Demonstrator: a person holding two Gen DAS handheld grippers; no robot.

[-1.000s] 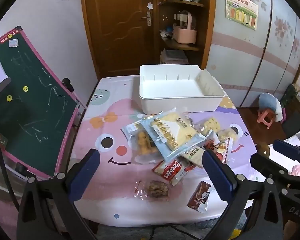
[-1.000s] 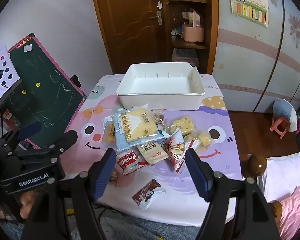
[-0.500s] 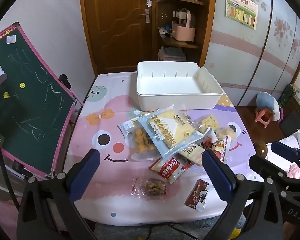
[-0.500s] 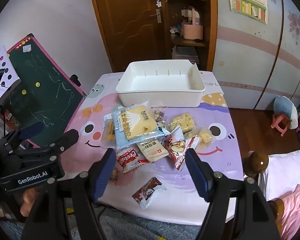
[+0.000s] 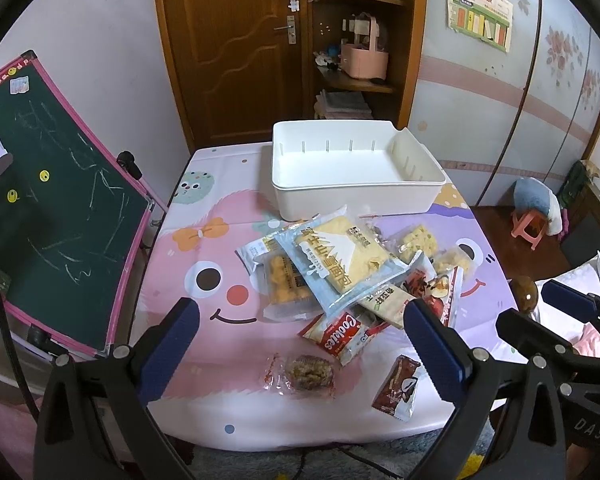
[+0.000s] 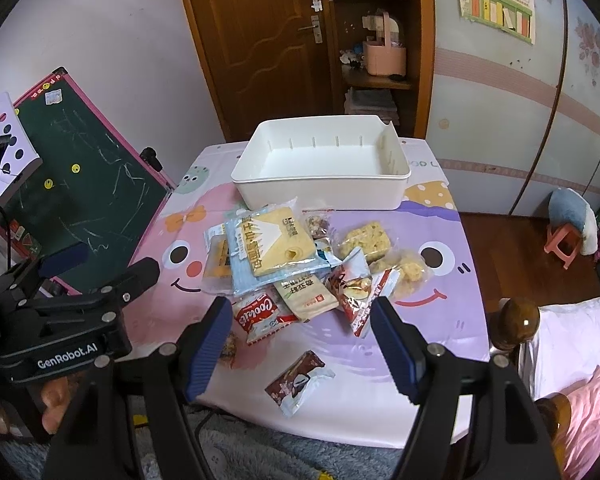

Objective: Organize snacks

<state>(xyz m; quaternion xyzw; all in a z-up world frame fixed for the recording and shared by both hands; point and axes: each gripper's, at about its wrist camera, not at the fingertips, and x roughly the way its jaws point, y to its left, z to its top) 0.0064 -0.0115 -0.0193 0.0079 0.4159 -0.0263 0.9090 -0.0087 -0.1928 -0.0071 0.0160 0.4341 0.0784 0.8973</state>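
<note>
Left wrist view alone shows fully a clear-wrapped brown snack [image 5: 306, 372] near the table's [image 5: 204, 400] front edge; the snack pile [image 6: 288, 264] lies mid-table before the white bin [image 6: 324, 176]. Left gripper [image 5: 300, 344] and right gripper [image 6: 302, 344] are both spread, empty.

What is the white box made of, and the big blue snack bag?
The white box looks like hard matte plastic: smooth molded walls with ribs inside. The big blue snack bag seems thin glossy plastic film, since it wrinkles and shines, with a clear patch showing the bread.
</note>
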